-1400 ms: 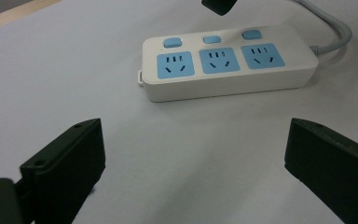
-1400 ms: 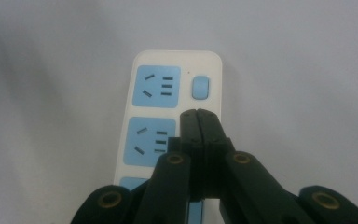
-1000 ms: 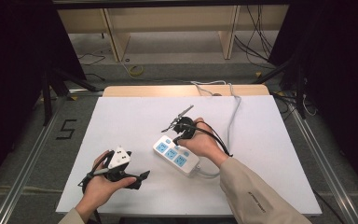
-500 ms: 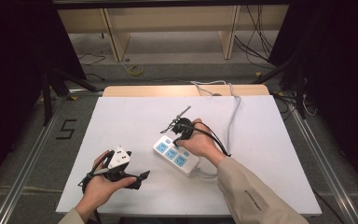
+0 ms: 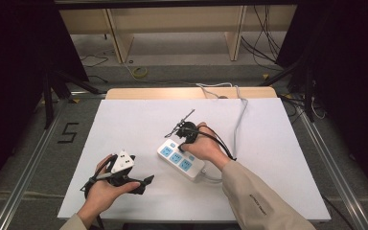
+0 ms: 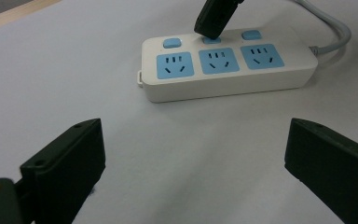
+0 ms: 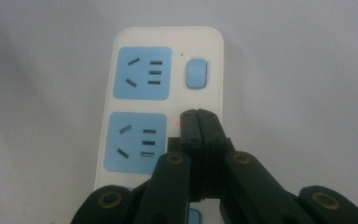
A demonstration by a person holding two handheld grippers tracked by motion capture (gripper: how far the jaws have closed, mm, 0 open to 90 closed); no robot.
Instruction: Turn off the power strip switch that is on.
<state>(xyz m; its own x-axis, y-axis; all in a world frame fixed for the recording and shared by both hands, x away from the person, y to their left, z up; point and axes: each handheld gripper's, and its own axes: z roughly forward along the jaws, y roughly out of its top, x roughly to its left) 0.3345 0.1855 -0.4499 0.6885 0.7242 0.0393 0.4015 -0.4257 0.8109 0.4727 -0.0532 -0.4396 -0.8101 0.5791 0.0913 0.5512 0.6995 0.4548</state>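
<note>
A white power strip (image 5: 181,160) with three blue sockets lies at the middle of the white table top (image 5: 278,158). My right gripper (image 5: 182,140) is over it, pointing down. In the right gripper view the strip (image 7: 168,37) runs lengthwise and the right gripper (image 7: 198,116) is shut, its tips resting on the strip's middle blue switch. A tiny red light (image 7: 177,123) glows beside the tips. My left gripper (image 5: 141,170) rests near the front left, open. In the left gripper view the strip (image 6: 223,65) lies ahead of the left gripper (image 6: 196,154), whose jaws stand wide apart with nothing between them.
The strip's grey cable (image 5: 239,115) runs from its right end to the table's back edge and drops off there. Another blue switch (image 7: 196,73) sits just beyond the right gripper's tips. Dark stands and floor cables (image 5: 139,72) surround the table.
</note>
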